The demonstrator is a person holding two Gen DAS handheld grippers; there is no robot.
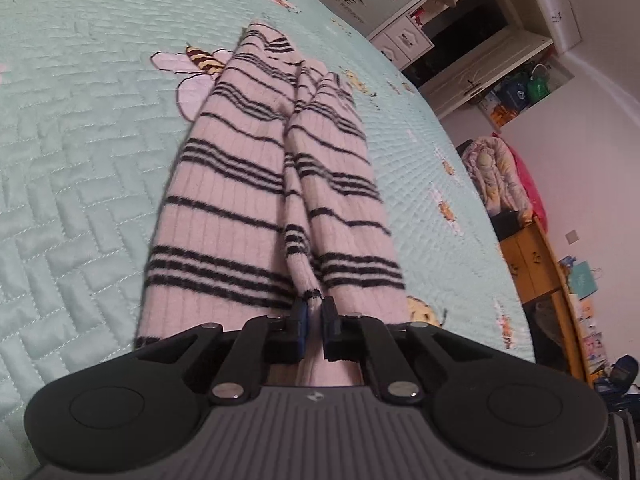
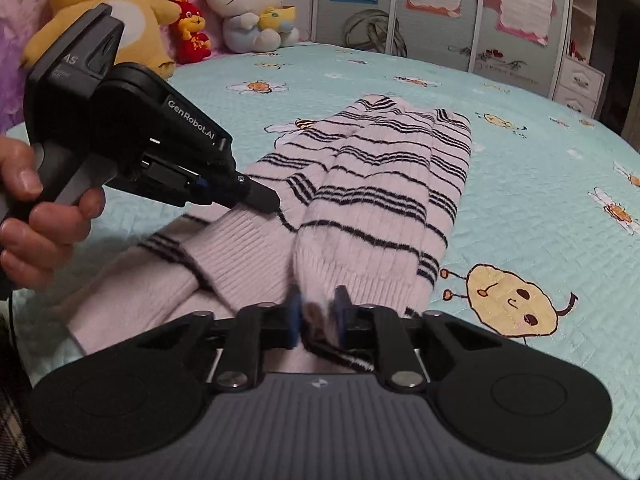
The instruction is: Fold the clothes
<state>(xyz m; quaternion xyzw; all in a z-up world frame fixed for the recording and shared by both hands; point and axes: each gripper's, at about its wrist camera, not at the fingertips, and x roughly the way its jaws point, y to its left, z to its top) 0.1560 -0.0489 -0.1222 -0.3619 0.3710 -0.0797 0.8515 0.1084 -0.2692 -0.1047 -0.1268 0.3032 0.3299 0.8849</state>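
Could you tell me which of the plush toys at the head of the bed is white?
The cat plush with the blue bow; the large one is yellow and the small one red.

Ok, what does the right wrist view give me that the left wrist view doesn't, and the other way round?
Only the right wrist view shows the left claw from outside, held by a hand and shut on a sweater fold, and the plush toys at the bedhead. Only the left wrist view shows the wooden cabinet and pink bundle beside the bed. Both show the striped sweater, sleeves folded inward, on the quilt, with a fold between that view's own claw pads; the right claw is blurred.
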